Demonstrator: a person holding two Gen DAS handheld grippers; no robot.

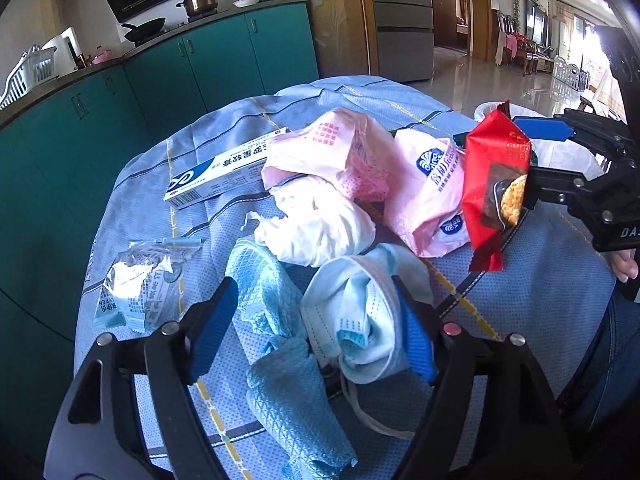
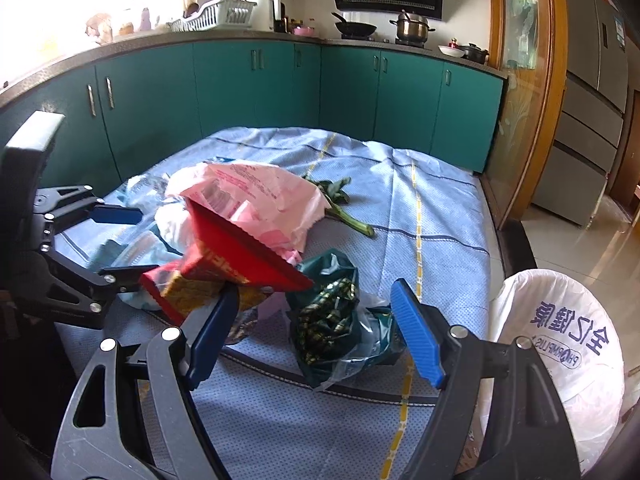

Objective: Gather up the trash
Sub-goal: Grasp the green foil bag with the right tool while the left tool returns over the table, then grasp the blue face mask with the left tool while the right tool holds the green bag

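Note:
Trash lies heaped on a table under a blue cloth (image 1: 540, 280). My left gripper (image 1: 314, 334) stands open around a crumpled face mask (image 1: 360, 312) and a blue wipe (image 1: 272, 304); the mask leans on the right-hand pad, and the other pad is bare. My right gripper (image 2: 314, 336) is open over a dark green patterned bag (image 2: 332, 320). A red snack wrapper (image 2: 240, 256) rests tilted against the tip of its left finger, not pinched. In the left wrist view that wrapper (image 1: 496, 184) stands upright at the right gripper's (image 1: 522, 156) fingertips.
Pink bags (image 1: 424, 184), a white tissue wad (image 1: 320, 224), a medicine box (image 1: 224, 172) and a silvery wrapper (image 1: 140, 292) lie around. A green stalk (image 2: 340, 204) lies further back. A bin lined with a white bag (image 2: 560, 340) stands at the table's right. Teal cabinets (image 2: 248, 92) run behind.

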